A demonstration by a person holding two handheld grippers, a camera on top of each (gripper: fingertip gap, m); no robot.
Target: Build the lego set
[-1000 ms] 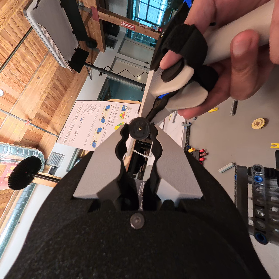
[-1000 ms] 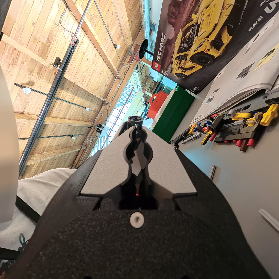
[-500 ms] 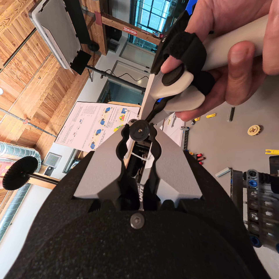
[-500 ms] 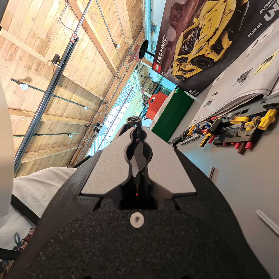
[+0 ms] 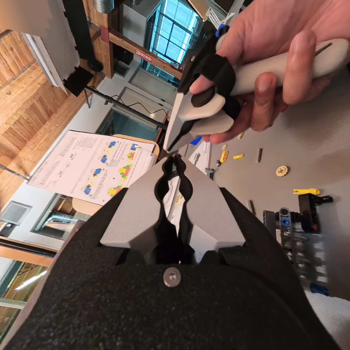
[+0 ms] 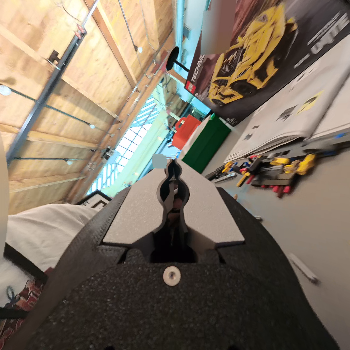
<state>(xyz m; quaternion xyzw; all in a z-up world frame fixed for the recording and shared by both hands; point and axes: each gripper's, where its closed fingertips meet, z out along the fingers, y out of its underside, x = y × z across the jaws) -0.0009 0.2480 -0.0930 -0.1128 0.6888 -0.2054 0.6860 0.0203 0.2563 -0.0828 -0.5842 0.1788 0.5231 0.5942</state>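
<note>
Blurring softens the part-built lego frame (image 5: 295,244) at the worktop (image 5: 274,181) edge. The left hand-held gripper (image 5: 172,156) is nearly closed, holding nothing visible. The right hand-held gripper (image 6: 174,161), tips together, shows nothing held; a hand (image 5: 274,62) grips it.

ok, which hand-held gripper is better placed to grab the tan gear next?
Left, probably. The tan gear lies in its view, right of the left hand-held gripper. The right hand-held gripper points away from it, and its view misses the gear. Both look shut.
</note>
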